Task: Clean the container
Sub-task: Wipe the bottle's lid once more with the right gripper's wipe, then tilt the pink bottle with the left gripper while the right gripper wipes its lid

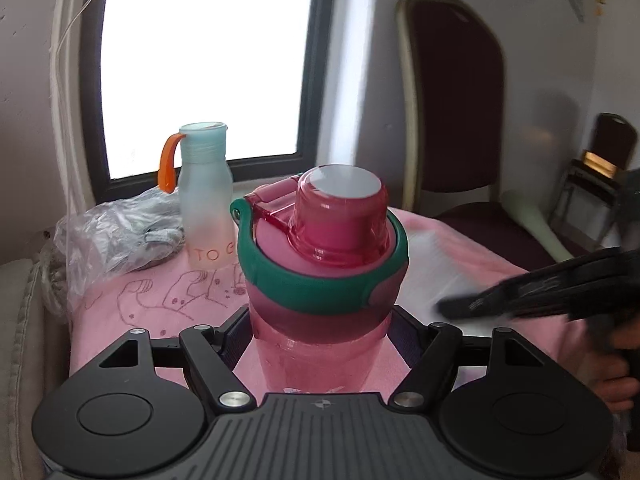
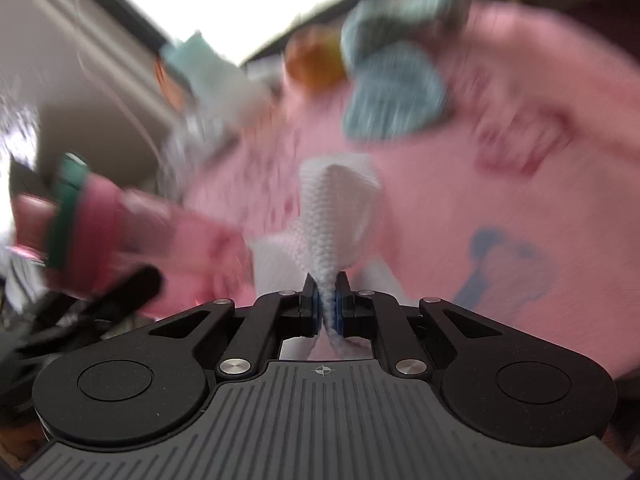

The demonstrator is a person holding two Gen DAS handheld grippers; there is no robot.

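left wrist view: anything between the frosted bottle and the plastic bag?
Nothing. In the left wrist view the frosted bottle stands right against the crumpled plastic bag; no gap shows.

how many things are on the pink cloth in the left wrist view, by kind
bottles: 2, the pink bottle gripped by the left gripper, and the frosted bottle with an orange strap
plastic bags: 1, the crumpled clear bag
total: 3, on the pink cloth
The right wrist view is too blurred to add anything to the count.
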